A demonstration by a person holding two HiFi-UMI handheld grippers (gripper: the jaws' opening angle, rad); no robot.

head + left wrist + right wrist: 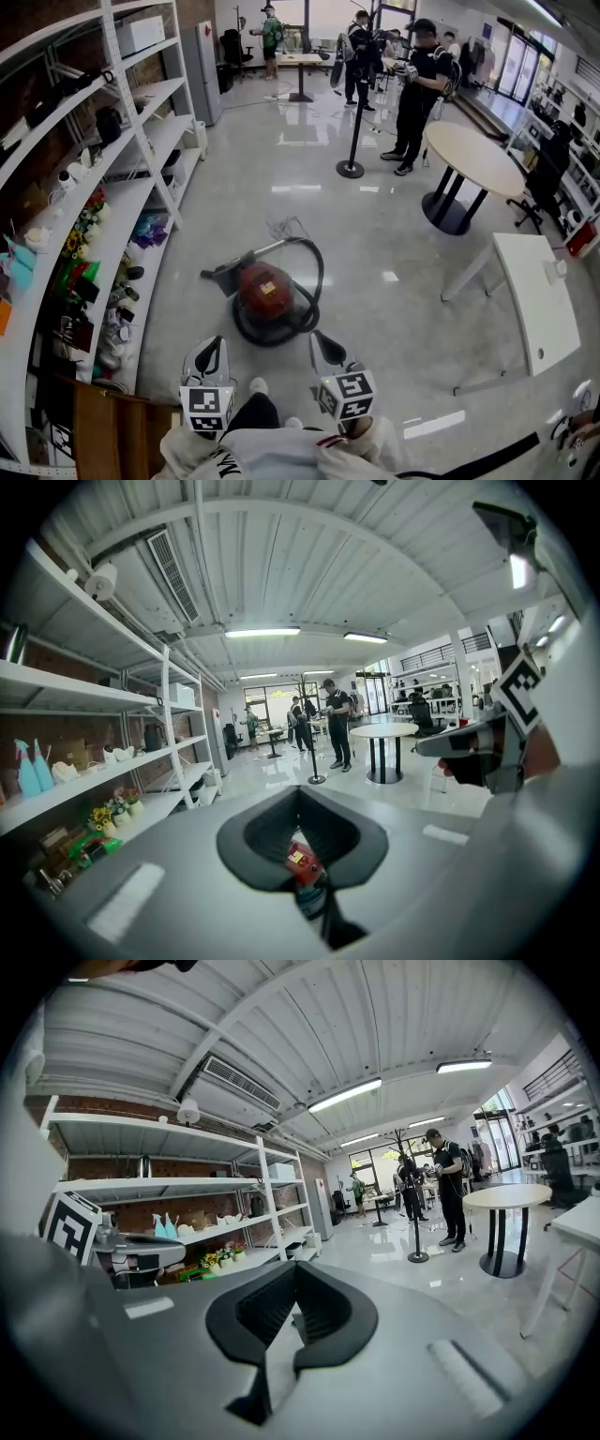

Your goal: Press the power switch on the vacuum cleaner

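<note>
Head view of the approach to the power switch. The vacuum cleaner, a red canister on a dark base, stands on the glossy floor at 12 o'clock from the person, near both tools but touched by neither. Its black hose loops round the body from 1 to 5 o'clock, and a thin cord lies just beyond it. The left hand-held gripper hangs at the canister's 7 o'clock and the right hand-held gripper at its 5 o'clock. Each has its jaws brought together at the tips and carries nothing. In the left gripper view the red body shows through the hollow between the pads; the right gripper view shows only floor there. Shelving runs along 9 o'clock, a white table stands at 3 o'clock, and a round table at 2 o'clock. People stand far off at 12 to 1 o'clock. The switch itself cannot be picked out on the canister's top from here, so the task is judged barely begun. To do the step well, first lean in until the switch is identified. Then lower one hand-held gripper with its jaws together, so that the tips act as a single blunt point. The push should go straight down, because a sideways shove would probably roll the canister over the smooth floor. The approach should come from the side free of the hose, and the other hand-held gripper could steady the body.
</note>
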